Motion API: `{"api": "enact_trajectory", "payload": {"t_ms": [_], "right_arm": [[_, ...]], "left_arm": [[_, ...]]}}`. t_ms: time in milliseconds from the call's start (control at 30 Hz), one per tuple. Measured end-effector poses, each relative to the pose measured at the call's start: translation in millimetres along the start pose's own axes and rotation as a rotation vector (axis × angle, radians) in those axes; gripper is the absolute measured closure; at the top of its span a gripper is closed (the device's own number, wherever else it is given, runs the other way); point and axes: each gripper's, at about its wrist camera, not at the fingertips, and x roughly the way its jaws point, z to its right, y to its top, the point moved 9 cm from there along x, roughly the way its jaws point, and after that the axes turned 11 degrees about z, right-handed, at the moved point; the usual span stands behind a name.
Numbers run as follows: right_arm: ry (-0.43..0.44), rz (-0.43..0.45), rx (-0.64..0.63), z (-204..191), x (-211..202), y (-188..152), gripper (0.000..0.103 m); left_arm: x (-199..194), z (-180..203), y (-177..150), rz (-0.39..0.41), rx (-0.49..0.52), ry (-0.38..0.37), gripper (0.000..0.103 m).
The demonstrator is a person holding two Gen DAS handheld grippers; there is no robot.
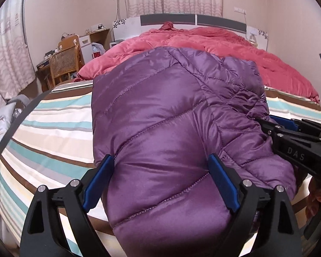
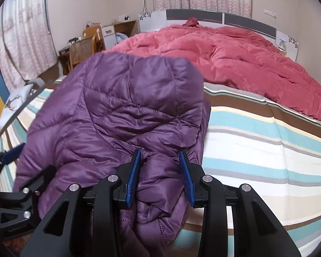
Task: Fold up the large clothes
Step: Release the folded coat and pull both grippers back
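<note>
Both grippers hold the near end of the purple puffer jacket (image 1: pixel 160 111): the left gripper (image 1: pixel 160 169) has its jaws wide around a thick folded bundle, the right gripper (image 2: pixel 160 165) pinches a bunched part. Lying ahead of the jaws on the striped bedsheet (image 2: pixel 267 150), the jacket looks partly folded lengthwise. A crosswise fold probably remains.

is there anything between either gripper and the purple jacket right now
Nothing visible. The purple jacket already sits between the fingers of the left gripper, and a bunched part fills the right gripper. It lies on the striped sheet.
</note>
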Motion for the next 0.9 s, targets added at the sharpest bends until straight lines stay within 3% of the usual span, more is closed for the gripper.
{"api": "enact_trajectory", "payload": {"t_ms": [133, 233, 300, 367, 567, 667, 900], "right_arm": [[0.012, 0.009, 0.053, 2.5, -14.4, 3.8, 0.067], [0.022, 0.031, 0.076, 0.6, -31.3, 5.9, 0.067], [0.013, 0.049, 0.076, 0.5, -45.0, 5.3, 0.049], [0.028, 0.065, 0.083, -1.3, -56.0, 4.9, 0.044], [0.067, 0.073, 0.087, -5.3, -86.8, -5.6, 0.044], [0.076, 0.072, 0.074, -9.8, -101.1, -13.4, 0.044], [0.061, 0.087, 0.041, -13.8, -133.7, -38.7, 0.044]], "left_arm": [[-15.5, -3.5, 2.5, -0.005, -0.033, -0.006, 0.011], [-30.3, -8.4, 2.5, 0.025, -0.075, 0.023, 0.002], [-44.1, -11.4, 1.4, 0.054, -0.098, 0.041, 0.002], [-57.3, -14.5, -1.4, 0.072, -0.099, 0.072, 0.002], [-88.3, -27.0, -15.3, 0.078, -0.134, 0.168, 0.002], [-104.8, -33.0, -26.3, 0.075, -0.104, 0.242, 0.002], [-132.7, -37.4, -42.8, 0.078, -0.119, 0.264, 0.002]]}}
